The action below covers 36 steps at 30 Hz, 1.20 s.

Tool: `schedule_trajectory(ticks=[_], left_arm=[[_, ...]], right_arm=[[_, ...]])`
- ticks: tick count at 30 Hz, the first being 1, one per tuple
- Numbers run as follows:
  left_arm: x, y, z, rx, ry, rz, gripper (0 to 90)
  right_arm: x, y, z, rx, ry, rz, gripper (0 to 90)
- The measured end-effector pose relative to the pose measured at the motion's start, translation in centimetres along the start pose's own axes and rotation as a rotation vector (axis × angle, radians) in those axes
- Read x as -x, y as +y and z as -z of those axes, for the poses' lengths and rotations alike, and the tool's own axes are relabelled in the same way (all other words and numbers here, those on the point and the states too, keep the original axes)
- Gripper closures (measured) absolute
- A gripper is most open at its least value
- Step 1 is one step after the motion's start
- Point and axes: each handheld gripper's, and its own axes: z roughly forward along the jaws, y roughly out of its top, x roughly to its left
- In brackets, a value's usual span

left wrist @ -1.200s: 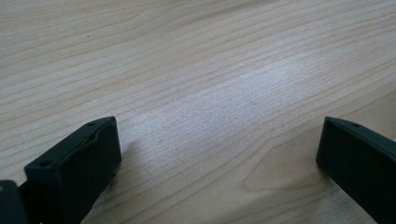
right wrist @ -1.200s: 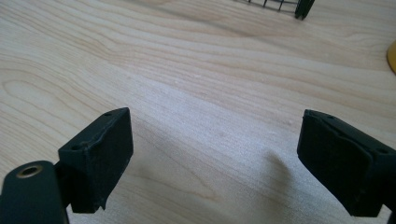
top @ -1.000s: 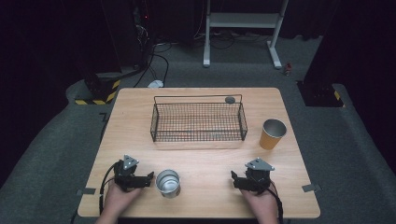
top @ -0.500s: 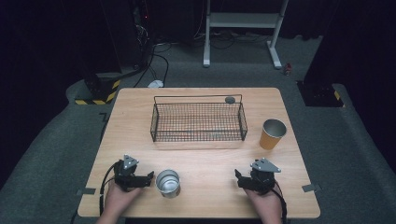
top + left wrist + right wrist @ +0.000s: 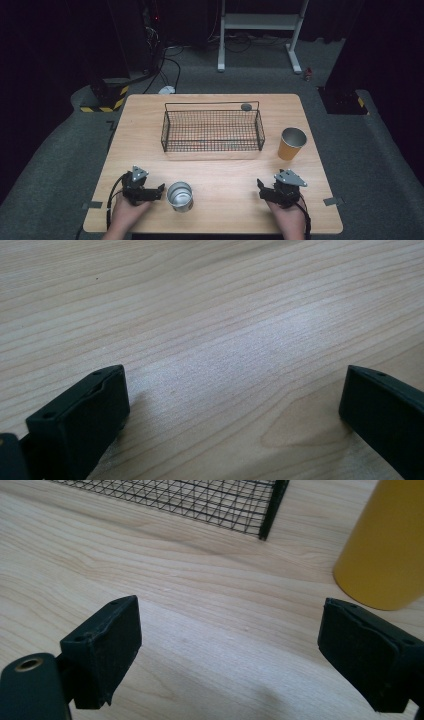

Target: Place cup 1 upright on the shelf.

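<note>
Silver cup [image 5: 179, 196] stands upright near the front edge of a wooden counter [image 5: 220, 175], just beside the left gripper [image 5: 159, 189], which rests low on the wood with its tips pointing toward the cup. In the left gripper view its two black jaws stand wide apart with bare wood grain between them. The right gripper [image 5: 260, 189] sits well apart on the other side, jaws likewise spread and holding nothing; in the right gripper view an orange cup [image 5: 387, 545] rises ahead at the right, and the corner of a black wire basket [image 5: 200, 500] lies farther off. From above, the basket sits in the middle of the counter, the orange cup just beside its right end, and a small dark round object [image 5: 246, 106] lies behind the basket's back rail. The silver cup looks light and smooth, so a sideways nudge from a jaw tip could tip it or push it along; a squeeze too near the rim might let it slip out.
</note>
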Motion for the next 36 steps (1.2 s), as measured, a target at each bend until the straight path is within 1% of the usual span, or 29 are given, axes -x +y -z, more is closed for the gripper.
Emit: schedule_trajectory(ticks=[1, 3, 5, 6, 9, 14, 16, 18, 19, 20, 22, 23, 24, 26, 28, 31, 35, 36], left_arm=[[0.0, 0.0, 0.0, 0.0, 0.0, 0.0, 0.2], [0.0, 0.0, 0.0, 0.0, 0.0, 0.0, 0.2], [0.0, 0.0, 0.0, 0.0, 0.0, 0.0, 0.2], [0.0, 0.0, 0.0, 0.0, 0.0, 0.0, 0.2], [0.1, -0.1, 0.1, 0.0, -0.003, 0.004, 0.3], [0.1, -0.2, 0.1, 0.002, -0.002, 0.006, 0.3], [0.1, -0.2, 0.1, 0.002, -0.003, 0.005, 0.3], [0.0, -0.2, 0.1, 0.003, -0.006, 0.0, 0.2], [0.0, -0.1, 0.1, 0.003, -0.008, -0.002, 0.2], [0.0, -0.1, 0.1, 0.003, -0.008, -0.001, 0.2], [0.0, -0.1, 0.1, 0.003, -0.01, -0.002, 0.2], [0.0, -0.1, 0.1, 0.003, -0.01, -0.003, 0.2], [0.0, -0.1, 0.1, 0.003, -0.01, -0.003, 0.2], [0.0, -0.1, 0.1, 0.003, -0.01, -0.003, 0.2], [0.0, -0.1, 0.1, 0.003, -0.01, -0.003, 0.1], [0.0, -0.1, 0.1, 0.003, -0.01, -0.003, 0.2], [0.0, -0.1, 0.1, 0.0, -0.01, -0.003, 0.1], [0.0, -0.1, 0.1, 0.0, -0.01, -0.003, 0.1]], right_arm=[[0.0, 0.0, 0.1, 0.0, -0.004, -0.007, 10.5], [0.3, 0.1, 0.3, 0.009, -0.019, -0.003, 10.5], [0.4, 0.1, 0.5, 0.016, -0.026, -0.005, 10.4], [0.5, 0.1, 0.7, 0.016, -0.027, -0.016, 10.4], [0.7, 0.2, 0.9, 0.03, -0.032, -0.014, 10.5], [1.1, 0.4, 0.8, 0.039, -0.038, -0.028, 10.4], [1.3, 0.6, 0.7, 0.042, -0.039, -0.025, 10.4], [1.5, 0.7, 0.7, 0.04, -0.046, -0.025, 10.4], [1.6, 0.7, 0.7, 0.035, -0.058, -0.031, 10.5], [1.8, 0.7, 0.7, 0.037, -0.061, -0.023, 10.5], [2.1, 0.8, 0.8, 0.029, -0.07, -0.028, 10.9], [2.4, 0.8, 0.8, 0.02, -0.074, -0.042, 10.9], [2.6, 0.9, 0.9, 0.016, -0.076, -0.045, 10.9], [3.1, 1.0, 1.0, 0.023, -0.084, -0.057, 10.5], [3.5, 1.2, 1.1, 0.031, -0.083, -0.056, 10.4], [4.1, 1.3, 1.2, 0.041, -0.091, -0.077, 10.4], [4.7, 1.5, 1.2, 0.044, -0.106, -0.077, 10.4], [4.8, 1.5, 1.3, 0.044, -0.109, -0.084, 10.4]])
